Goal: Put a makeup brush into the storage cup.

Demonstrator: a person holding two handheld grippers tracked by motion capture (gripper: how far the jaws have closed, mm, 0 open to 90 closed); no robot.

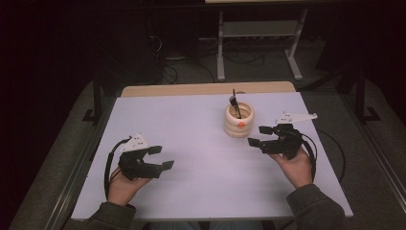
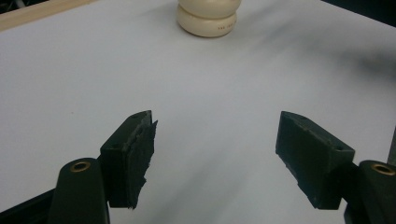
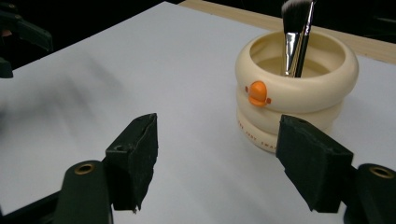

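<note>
We saw both tools held low over the near half of the white worktop (image 1: 201,143). The left gripper (image 1: 160,157) sat toward the near-left corner, jaws apart, nothing between them. The right gripper (image 1: 261,135) sat nearer the right edge, jaws apart too, gripping nothing, just beside the cream holder (image 1: 239,120). That holder stood upright right of centre, toward the far edge, apart from both grippers. In the right gripper view it (image 3: 294,88) carried an orange duck bill on its front, plus small print on its bottom ring, too small for us to read. A makeup brush (image 3: 295,35) stood inside it, bristles up, leaning on the rim.
</note>
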